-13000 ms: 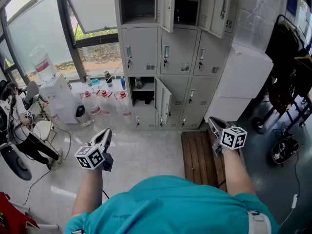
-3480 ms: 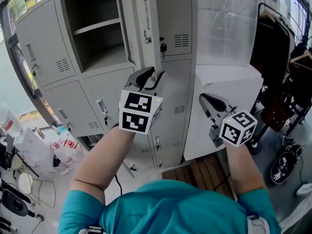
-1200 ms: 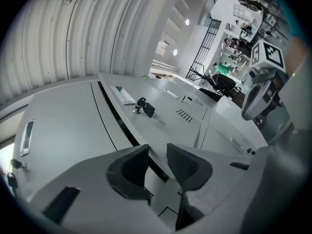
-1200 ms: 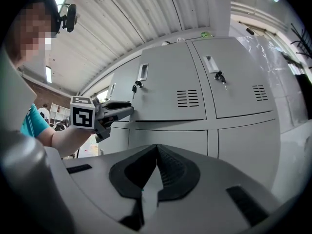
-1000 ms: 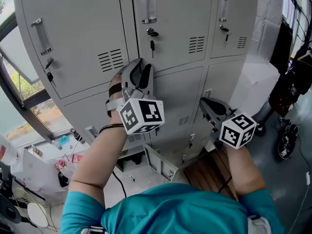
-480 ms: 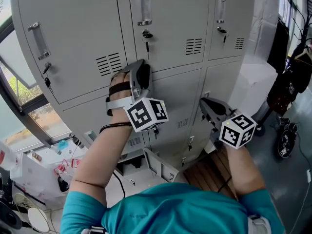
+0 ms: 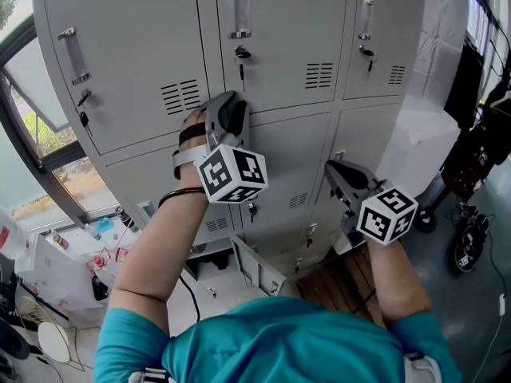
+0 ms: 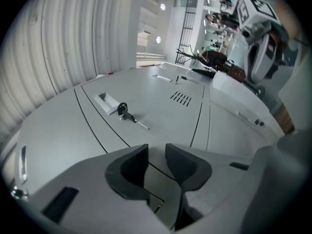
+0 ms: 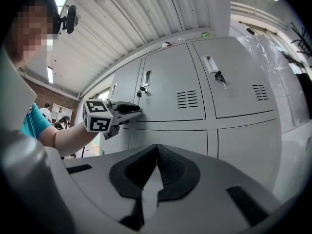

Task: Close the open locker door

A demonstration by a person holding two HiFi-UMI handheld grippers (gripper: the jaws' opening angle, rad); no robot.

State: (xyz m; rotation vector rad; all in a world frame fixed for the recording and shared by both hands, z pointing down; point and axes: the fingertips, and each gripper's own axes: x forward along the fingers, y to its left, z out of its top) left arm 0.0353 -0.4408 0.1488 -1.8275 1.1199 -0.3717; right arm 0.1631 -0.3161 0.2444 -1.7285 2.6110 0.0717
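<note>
We see the lockers (image 7: 144, 62) as one flat grey wall, hemmed by a window frame (image 7: 32, 146) at the left and a white cabinet (image 7: 419, 138) at the right. The upper doors all lie flush, their seams even. The middle door (image 7: 279, 46), with a key (image 7: 241, 56) in its lock, is closed. Our left gripper (image 7: 227, 106) rests at its lower left corner, on the seam. Its fingers (image 8: 129, 172) have just been closing a little, yet they stand apart with only locker face between them.

Our right gripper (image 7: 330, 167) hangs free of the lower doors, well apart from the left, its fingers (image 9: 170, 172) together on nothing.

Low down, one open door (image 7: 259, 268) juts out into the floor space, just left of a wooden pallet (image 7: 339, 282). We cannot tell what its compartment (image 7: 214, 263) holds. Bottles (image 7: 100, 263) crowd the floor at the left
</note>
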